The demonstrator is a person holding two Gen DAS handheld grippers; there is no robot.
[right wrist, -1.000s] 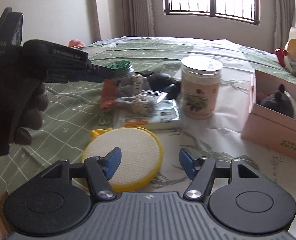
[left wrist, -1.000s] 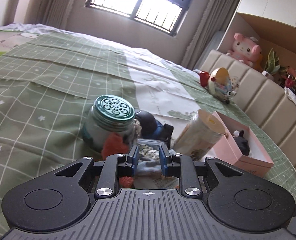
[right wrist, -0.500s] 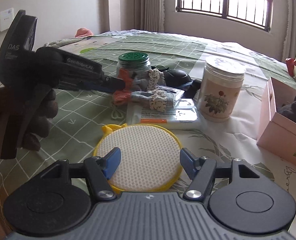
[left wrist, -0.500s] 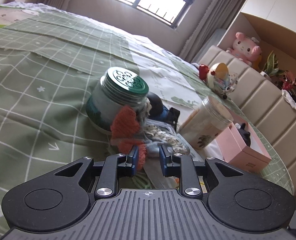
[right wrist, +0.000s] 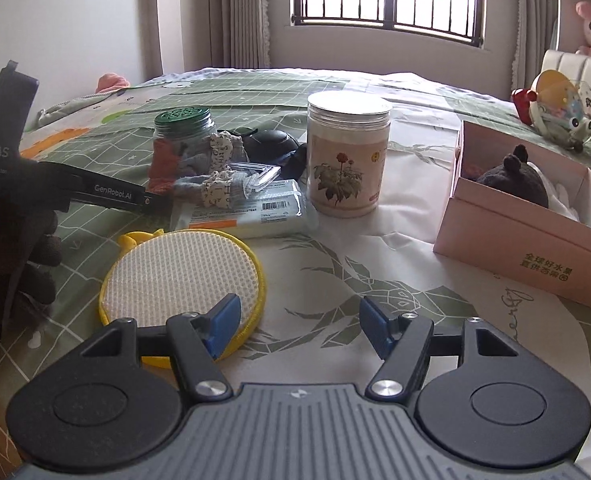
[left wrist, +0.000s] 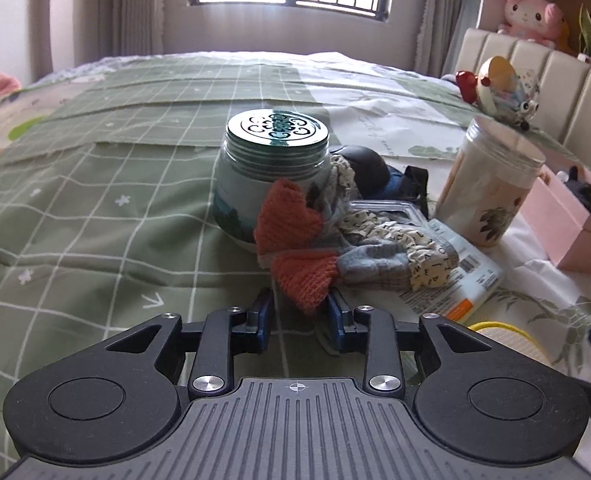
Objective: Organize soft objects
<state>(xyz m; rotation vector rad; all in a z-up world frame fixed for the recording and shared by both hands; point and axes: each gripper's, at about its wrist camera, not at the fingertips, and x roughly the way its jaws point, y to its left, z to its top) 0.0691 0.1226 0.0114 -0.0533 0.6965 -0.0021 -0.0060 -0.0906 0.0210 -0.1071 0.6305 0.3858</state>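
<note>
Green-checked bed [left wrist: 95,208] w/ window behind holds the clutter. Orange-grey sock bundle [left wrist: 307,252] leans on the green-lid jar [left wrist: 273,168], partly on a wipes pack [right wrist: 263,210]; its orange toe hangs between the left tool [left wrist: 299,312] fingers, which are slightly apart – grip on it I cannot tell. Right tool [right wrist: 297,320] hovers wide apart, empty, just beside the yellow scrub pad [right wrist: 183,276]. Progress, approx: early – 1 dark plush [right wrist: 511,182] sits in the pink box [right wrist: 527,240]; socks & pad left. Count: 2 jars, 1 box, 1 pad.

A green-lidded jar [left wrist: 273,176] stands on the bed [left wrist: 95,200], with a flower-printed canister [right wrist: 348,159] and a wrapped packet [right wrist: 263,210] near it.
</note>
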